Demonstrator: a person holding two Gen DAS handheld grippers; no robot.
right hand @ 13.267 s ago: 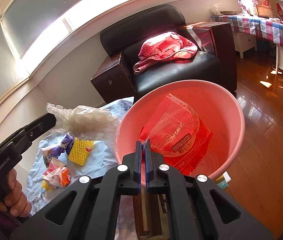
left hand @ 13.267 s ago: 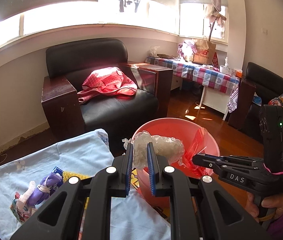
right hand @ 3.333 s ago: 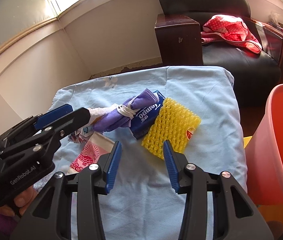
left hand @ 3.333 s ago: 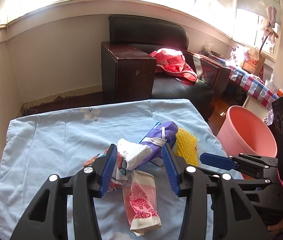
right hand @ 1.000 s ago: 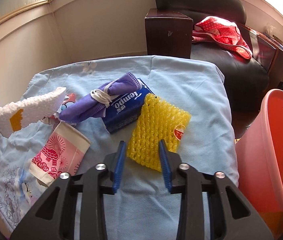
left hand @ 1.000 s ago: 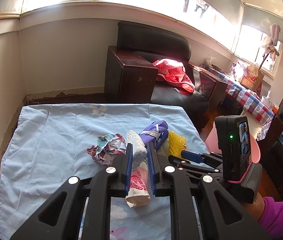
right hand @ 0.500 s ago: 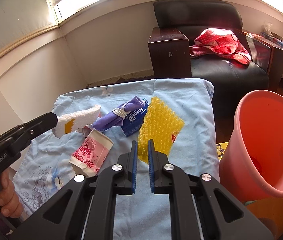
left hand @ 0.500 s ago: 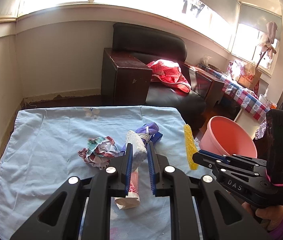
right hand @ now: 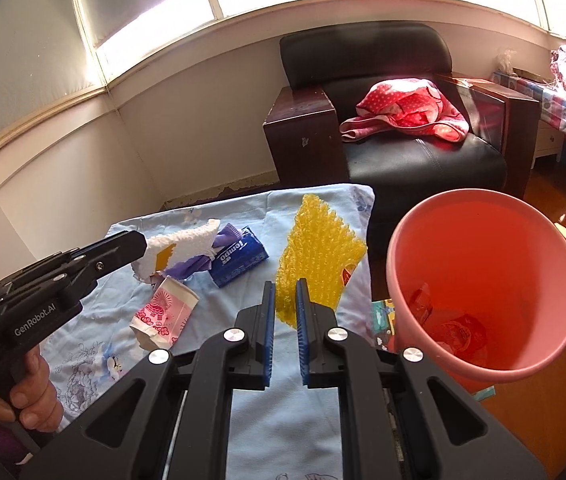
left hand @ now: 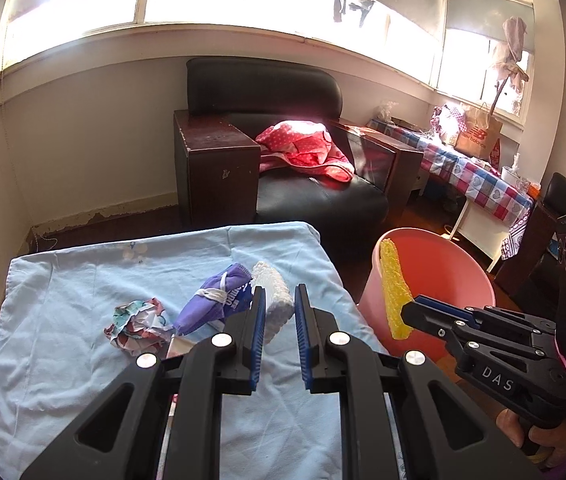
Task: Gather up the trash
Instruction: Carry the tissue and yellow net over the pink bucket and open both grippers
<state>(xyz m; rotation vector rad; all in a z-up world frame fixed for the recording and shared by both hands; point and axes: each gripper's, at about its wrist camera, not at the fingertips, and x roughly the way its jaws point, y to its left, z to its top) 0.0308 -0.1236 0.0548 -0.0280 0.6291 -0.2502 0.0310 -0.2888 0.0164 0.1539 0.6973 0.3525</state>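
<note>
My left gripper (left hand: 276, 305) is shut on a white foam wrap (left hand: 272, 295), held above the blue-clothed table (left hand: 63, 280); that wrap also shows in the right wrist view (right hand: 181, 246). My right gripper (right hand: 284, 295) is shut on a yellow foam net (right hand: 317, 258), lifted next to the pink bucket (right hand: 523, 372); the net also shows in the left wrist view (left hand: 393, 292) at the bucket's (left hand: 367, 300) near rim. On the table lie a purple mask (left hand: 213, 300), a blue tissue pack (right hand: 237, 262), a crumpled wrapper (left hand: 137, 322) and a pink paper cup (right hand: 163, 314).
Red wrappers (right hand: 449, 320) lie in the bucket's bottom. A black armchair (left hand: 303, 168) with a red cloth (left hand: 303, 150) stands behind the table. A checked-cloth side table (left hand: 475, 176) is at the far right. Wooden floor (right hand: 563, 200) surrounds the bucket.
Both grippers have risen and swung right toward the bucket with their loads. The yellow net now hangs at the bucket's rim.
</note>
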